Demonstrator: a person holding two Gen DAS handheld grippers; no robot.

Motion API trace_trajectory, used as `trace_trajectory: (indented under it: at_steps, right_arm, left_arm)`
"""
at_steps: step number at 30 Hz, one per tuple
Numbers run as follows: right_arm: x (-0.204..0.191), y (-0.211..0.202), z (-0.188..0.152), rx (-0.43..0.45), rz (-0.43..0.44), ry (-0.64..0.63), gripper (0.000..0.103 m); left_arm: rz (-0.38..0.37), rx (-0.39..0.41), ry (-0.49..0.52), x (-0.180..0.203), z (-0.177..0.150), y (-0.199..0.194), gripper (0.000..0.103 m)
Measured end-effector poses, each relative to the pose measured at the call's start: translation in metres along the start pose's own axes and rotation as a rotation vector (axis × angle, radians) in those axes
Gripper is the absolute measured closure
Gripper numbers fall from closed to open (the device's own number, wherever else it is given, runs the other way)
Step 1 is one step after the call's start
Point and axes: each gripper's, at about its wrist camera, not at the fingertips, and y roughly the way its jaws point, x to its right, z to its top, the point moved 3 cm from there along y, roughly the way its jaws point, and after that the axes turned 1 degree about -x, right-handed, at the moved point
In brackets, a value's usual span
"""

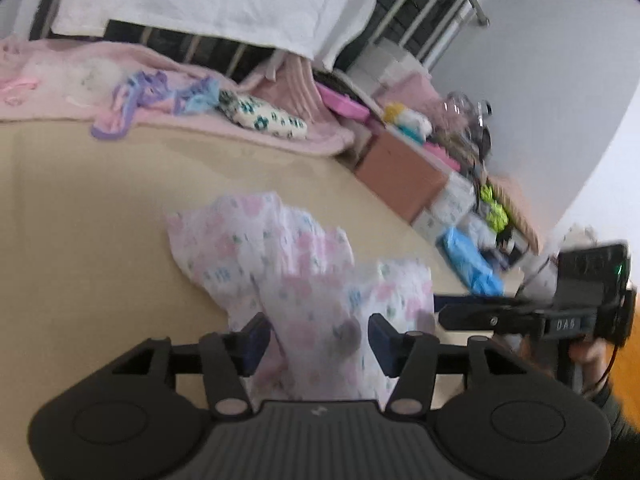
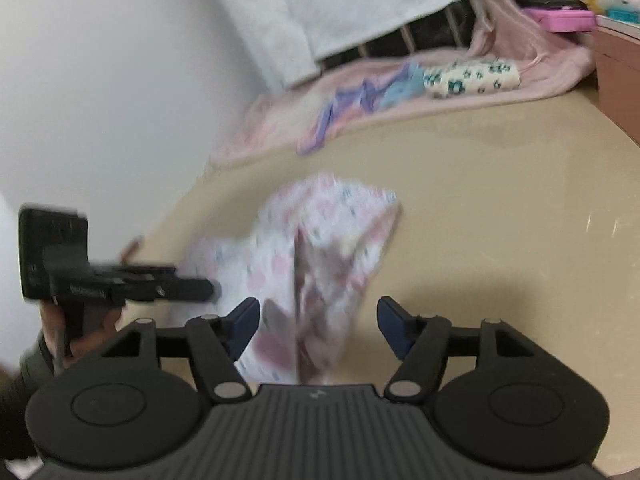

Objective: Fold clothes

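Start at your left: your left gripper [image 1: 318,338] has its jaws spread wide, one blue pad on each side of a bunched ridge of the garment [image 1: 280,264], and neither pad is pressing on it. The garment, a small white piece with a pink and green print, lies crumpled on the tan table [image 1: 100,208], close in front of both tools. If you close here you probably catch several layers at once, and the fold comes up lumpy instead of along one edge.

Moving right, your right gripper [image 2: 318,326] is open too. The cloth sits against its left pad [image 2: 244,320], while the right pad stands over bare table, so a pinch from this pose may grab only a thin slip of fabric, which could pull free as you lift.

Both views are blurred, so I cannot tell where the hem or corners lie; judging the grip point in this state is risky. The two tools are near each other, and they could knock together if both close in on the same bunch.

Farther back, the pink blanket [image 2: 400,92] with its loose small items lies well apart.
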Motion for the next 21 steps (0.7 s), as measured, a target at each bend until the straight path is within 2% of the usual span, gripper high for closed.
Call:
trace_trajectory:
  at_steps: [1, 2, 3, 4, 5, 9, 12, 15, 18, 21]
  right_arm:
    - [0.002, 0.007, -0.001, 0.017, 0.013, 0.03, 0.034]
    - [0.004, 0.014, -0.002, 0.032, 0.024, 0.061, 0.037]
    - [0.006, 0.023, -0.002, 0.032, 0.03, 0.111, 0.047]
    - [0.009, 0.033, -0.003, 0.015, 0.059, 0.169, 0.084]
    - [0.011, 0.042, -0.008, -0.009, 0.093, 0.222, 0.094]
    - [0.034, 0.041, -0.028, -0.042, 0.161, 0.49, 0.095]
    - [0.039, 0.038, -0.042, -0.017, 0.105, 0.505, 0.094]
    - [0.024, 0.031, -0.043, -0.007, 0.027, 0.381, 0.088]
    - [0.01, 0.016, -0.035, 0.026, -0.045, 0.286, 0.073]
    - [0.0, -0.002, -0.022, 0.109, -0.136, 0.189, 0.053]
  left_arm:
    - [0.005, 0.003, -0.016, -0.001, 0.002, 0.002, 0.055]
    - [0.018, 0.001, -0.033, -0.003, 0.002, 0.005, 0.065]
    - [0.027, -0.004, -0.048, -0.005, 0.003, 0.01, 0.075]
    - [0.037, -0.01, -0.067, -0.008, 0.003, 0.014, 0.078]
    - [0.044, -0.018, -0.086, -0.01, 0.003, 0.018, 0.082]
    - [0.055, -0.07, -0.121, -0.015, -0.007, 0.029, 0.083]
    - [0.076, -0.068, -0.104, -0.013, -0.014, 0.033, 0.083]
    - [0.108, -0.016, -0.074, -0.01, -0.012, 0.022, 0.073]
    - [0.194, 0.086, -0.058, -0.012, -0.002, -0.003, 0.07]
    - [0.209, 0.171, 0.054, 0.008, 0.006, -0.024, 0.07]
